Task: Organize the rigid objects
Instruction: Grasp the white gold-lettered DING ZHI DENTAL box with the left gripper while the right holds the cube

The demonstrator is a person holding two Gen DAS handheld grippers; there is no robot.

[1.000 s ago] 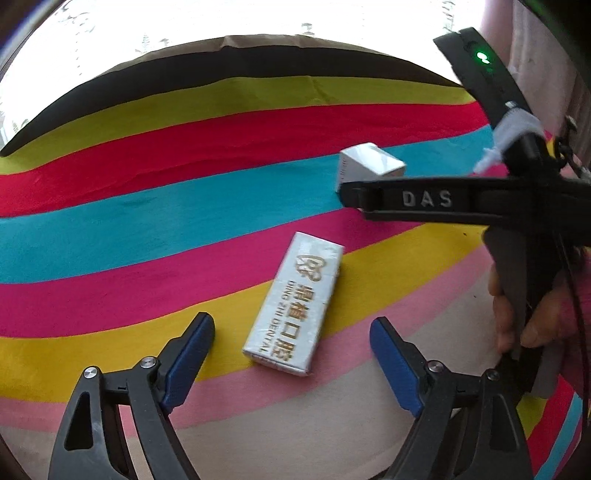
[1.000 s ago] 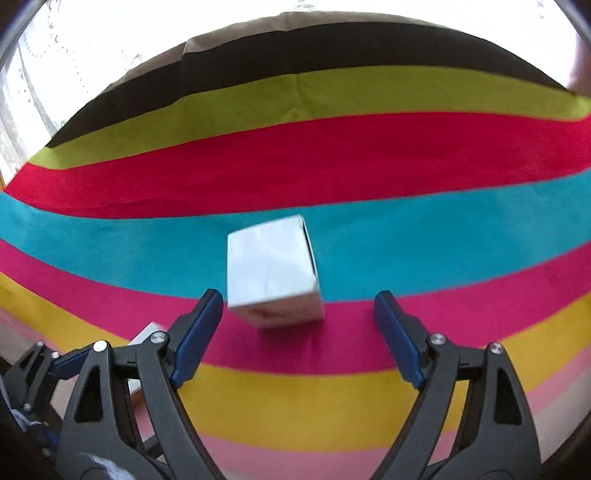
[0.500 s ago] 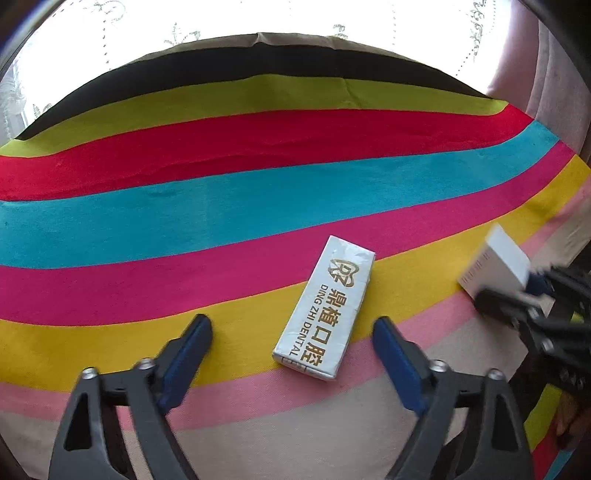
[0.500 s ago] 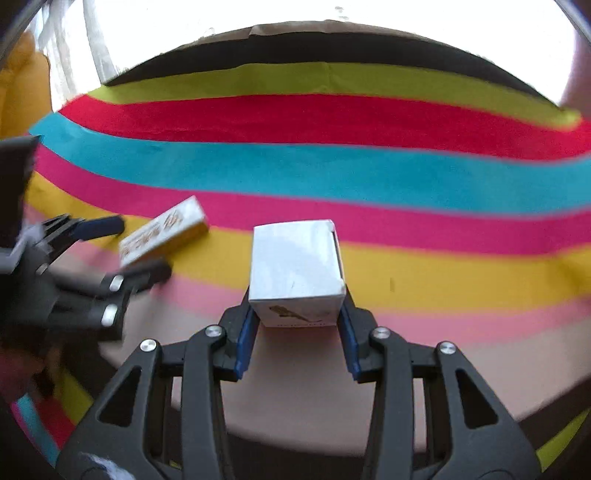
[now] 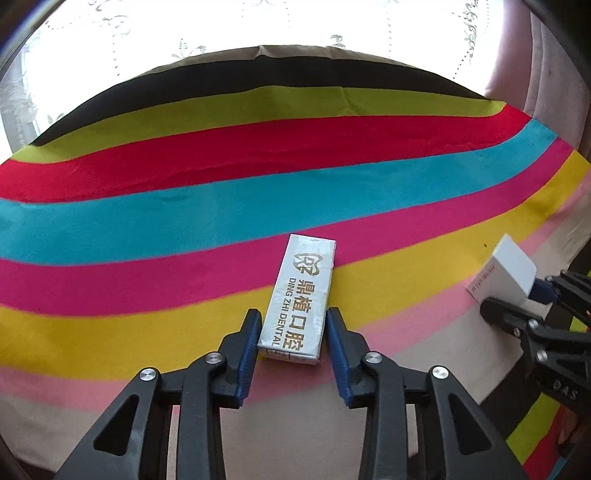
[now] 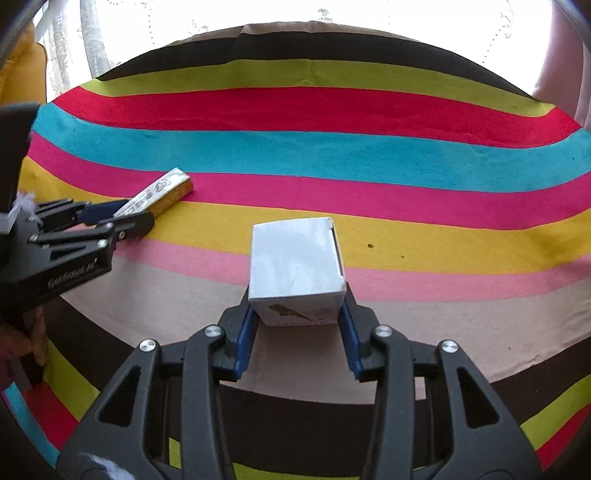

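Observation:
A long silver box point(image 5: 303, 299) with "DING ZHI DENTAL" printed on it lies across the pink and yellow stripes. My left gripper point(image 5: 291, 321) is closing on its near end, and both blue pads touch its long sides. A white cube-shaped box point(image 6: 295, 266) sits between the blue pads of my right gripper point(image 6: 295, 306), which is shut on it over the beige band near the table's front edge. In the right wrist view the left gripper point(image 6: 135, 216) and silver box point(image 6: 159, 192) show at the left. The left wrist view has the white box point(image 5: 506, 273) in the right gripper point(image 5: 517, 299) at the far right.
A striped tablecloth point(image 5: 221, 206) covers the table and hangs over the near edge point(image 6: 332, 398). A bright curtained window point(image 5: 258, 26) runs along the back. A yellow cushion point(image 6: 22, 66) sits at the far left. A person's hand point(image 6: 33, 332) holds the left gripper.
The left jaws have closed in from wide apart onto the silver box. The right gripper shut on the white box and carried it from the blue and pink stripes to the near beige band.

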